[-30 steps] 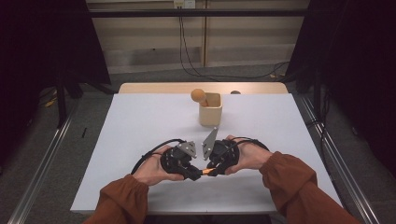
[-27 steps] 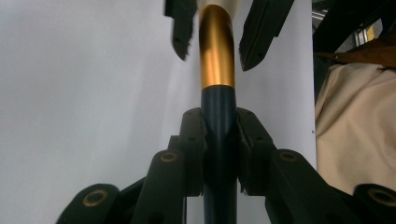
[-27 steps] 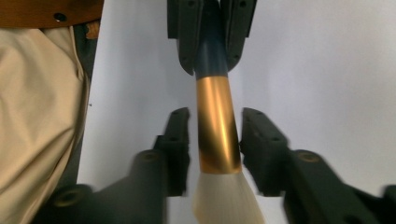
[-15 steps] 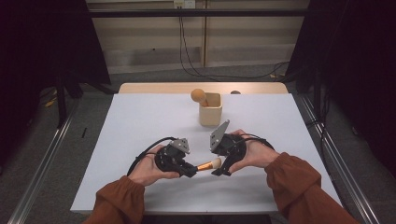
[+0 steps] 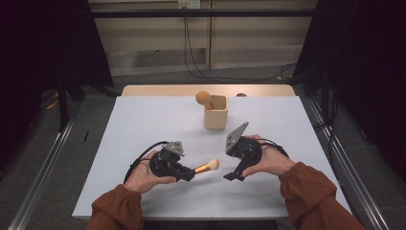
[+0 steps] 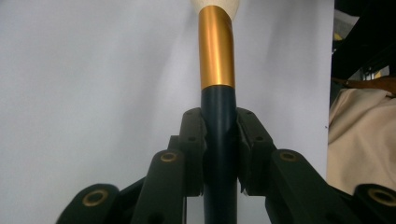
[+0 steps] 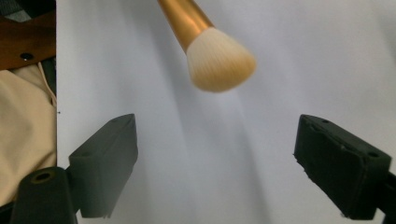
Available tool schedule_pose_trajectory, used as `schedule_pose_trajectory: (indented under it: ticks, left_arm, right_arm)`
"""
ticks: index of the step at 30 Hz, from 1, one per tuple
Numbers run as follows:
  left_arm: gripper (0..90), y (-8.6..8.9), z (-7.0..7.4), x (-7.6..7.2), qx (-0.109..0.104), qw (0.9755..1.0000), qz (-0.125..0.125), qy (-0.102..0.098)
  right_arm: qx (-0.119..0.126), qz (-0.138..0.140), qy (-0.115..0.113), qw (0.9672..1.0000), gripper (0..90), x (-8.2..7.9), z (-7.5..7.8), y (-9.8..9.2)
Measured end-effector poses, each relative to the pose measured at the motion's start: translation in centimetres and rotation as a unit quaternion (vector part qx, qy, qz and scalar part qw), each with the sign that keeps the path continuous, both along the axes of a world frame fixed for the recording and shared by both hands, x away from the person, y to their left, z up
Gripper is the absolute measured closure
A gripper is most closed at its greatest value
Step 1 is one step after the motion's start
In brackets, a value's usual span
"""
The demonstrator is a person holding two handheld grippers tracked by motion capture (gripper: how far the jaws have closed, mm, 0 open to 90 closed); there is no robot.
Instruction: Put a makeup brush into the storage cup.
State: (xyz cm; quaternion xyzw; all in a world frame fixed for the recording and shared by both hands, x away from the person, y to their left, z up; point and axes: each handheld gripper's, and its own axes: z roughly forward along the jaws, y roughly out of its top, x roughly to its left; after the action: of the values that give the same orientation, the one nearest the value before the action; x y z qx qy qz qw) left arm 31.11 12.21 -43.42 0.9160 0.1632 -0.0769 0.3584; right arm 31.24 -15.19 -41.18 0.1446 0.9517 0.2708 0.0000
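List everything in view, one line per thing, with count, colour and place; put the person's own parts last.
makeup brush: one, dark handle, gold ferrule, cream bristles; held level above the near part of the table, bristles toward the right gripper.
wooden cup: one, pale wood; upright on the far middle of the table.
round-headed tool: one, tan; standing in the wooden cup, leaning left.
table: one, white top with a pale wood far edge; centre of the scene.
left gripper: one, black; shut on the makeup brush handle.
right gripper: one, black; jaws have just been opening, nothing between them, apart from the bristles.
sleeves: two, rust brown; bottom edge of the high view.
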Motion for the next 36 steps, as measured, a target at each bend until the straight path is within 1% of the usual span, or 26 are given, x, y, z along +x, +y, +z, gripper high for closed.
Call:
schedule_pose_trajectory:
  ticks: [1, 2, 3, 4, 5, 7, 10, 11, 12, 14, 16, 17, 18, 20, 21, 22, 23, 25, 27, 29, 30, 31, 33, 34, 35, 36]
  left_arm:
    - [74.7, 0.1, 0.0, 0.0, -0.001, 1.0, 0.001, -0.002]
    - [74.7, 0.2, 0.1, -0.1, -0.01, 0.9999, 0.007, -0.002]
    - [74.7, 0.3, 0.1, -0.2, -0.018, 0.9998, 0.011, 0.001]
    - [74.7, 0.4, 0.2, -0.3, -0.02, 0.9997, 0.011, -0.001]
    - [74.7, 0.5, 0.2, -0.4, -0.024, 0.9996, 0.012, -0.005]
    - [74.7, 0.9, 0.2, -0.5, -0.03, 0.9994, 0.019, -0.002]
    - [74.7, 1.5, 0.0, -0.5, -0.038, 0.9988, 0.031, -0.004]
    - [74.7, 1.7, 0.0, -0.5, -0.043, 0.9983, 0.038, -0.004]
    - [74.7, 1.9, -0.1, -0.5, -0.049, 0.998, 0.04, -0.003]
    - [74.7, 2.1, -0.2, -0.6, -0.057, 0.9971, 0.051, -0.004]
    - [74.6, 2.3, -0.3, -0.6, -0.068, 0.9958, 0.06, -0.004]
    - [74.7, 2.4, -0.4, -0.7, -0.076, 0.995, 0.064, -0.005]
    - [74.6, 2.4, -0.4, -0.7, -0.08, 0.9946, 0.067, -0.005]
    - [74.7, 2.5, -0.5, -0.7, -0.086, 0.9935, 0.073, -0.009]
    - [74.6, 2.5, -0.6, -0.8, -0.088, 0.9933, 0.074, -0.01]
    - [74.7, 2.5, -0.7, -0.8, -0.089, 0.9929, 0.077, -0.013]
    - [74.6, 2.6, -0.7, -0.8, -0.09, 0.9927, 0.078, -0.015]
    - [74.6, 2.6, -0.6, -0.9, -0.096, 0.9915, 0.084, -0.023]
    - [74.6, 2.6, -0.6, -0.9, -0.098, 0.9908, 0.088, -0.028]
    - [74.6, 2.5, -0.7, -1.0, -0.1, 0.9908, 0.086, -0.032]
    - [74.6, 2.5, -0.7, -1.0, -0.104, 0.9902, 0.088, -0.033]
    - [74.6, 2.4, -0.7, -1.0, -0.106, 0.99, 0.087, -0.032]
    - [74.6, 2.3, -0.8, -1.1, -0.111, 0.9893, 0.087, -0.036]
    - [74.6, 2.3, -0.8, -1.1, -0.112, 0.9891, 0.089, -0.036]
    - [74.6, 2.3, -0.8, -1.1, -0.116, 0.9884, 0.091, -0.036]
    - [74.6, 2.4, -0.8, -1.1, -0.121, 0.9877, 0.092, -0.036]
  right_arm:
    - [0.001, -0.002, 0.001, 1.0, 10.0, 0.1, -0.1, 0.0]
    - [0.003, -0.008, 0.002, 1.0, 9.5, 0.2, -0.1, 0.0]
    - [0.012, -0.013, 0.004, 0.9998, 8.0, 0.3, -0.2, 0.0]
    - [0.016, -0.012, 0.002, 0.9998, 6.3, 0.3, -0.2, 0.0]
    - [0.017, -0.018, 0.002, 0.9997, 5.2, 0.2, -0.3, 0.0]
    - [0.025, -0.02, -0.003, 0.9995, 5.1, 0.2, -0.4, -0.1]
    - [0.035, -0.035, 0.002, 0.9987, 5.7, 0.0, -0.5, -0.7]
    - [0.039, -0.038, 0.001, 0.9985, 6.5, 0.0, -0.6, -1.0]
    - [0.045, -0.04, 0.003, 0.9982, 6.4, -0.1, -0.6, -1.3]
    - [0.06, -0.038, 0.006, 0.9975, 4.9, -0.3, -0.6, -1.8]
    - [0.073, -0.048, 0.005, 0.9962, 5.7, -0.6, -0.6, -2.2]
    - [0.076, -0.054, 0.002, 0.9957, 5.9, -0.7, -0.7, -2.4]
    - [0.078, -0.059, 0.002, 0.9952, 5.9, -0.9, -0.7, -2.5]
    - [0.092, -0.069, 0.015, 0.9933, 6.4, -1.1, -1.1, -2.8]
    - [0.093, -0.072, 0.017, 0.9928, 6.6, -1.1, -1.3, -3.0]
    - [0.093, -0.077, 0.011, 0.9926, 7.2, -1.3, -1.4, -3.0]
    - [0.095, -0.083, 0.011, 0.9919, 7.6, -1.5, -1.6, -3.1]
    - [0.103, -0.088, 0.014, 0.9908, 6.4, -1.7, -1.8, -3.2]
    - [0.106, -0.095, 0.019, 0.9897, 6.3, -1.9, -2.0, -3.3]
    - [0.119, -0.1, 0.024, 0.9876, 6.4, -2.0, -2.2, -3.4]
    - [0.124, -0.101, 0.023, 0.9868, 6.4, -2.0, -2.3, -3.5]
    - [0.131, -0.106, 0.02, 0.9855, 6.4, -2.1, -2.3, -3.5]
    - [0.15, -0.105, 0.02, 0.9829, 6.4, -2.1, -2.3, -3.6]
    - [0.162, -0.108, 0.021, 0.9806, 6.4, -2.1, -2.3, -3.7]
    - [0.169, -0.112, 0.019, 0.979, 6.3, -2.1, -2.4, -3.8]
    - [0.173, -0.114, 0.016, 0.9782, 6.3, -2.1, -2.4, -3.8]
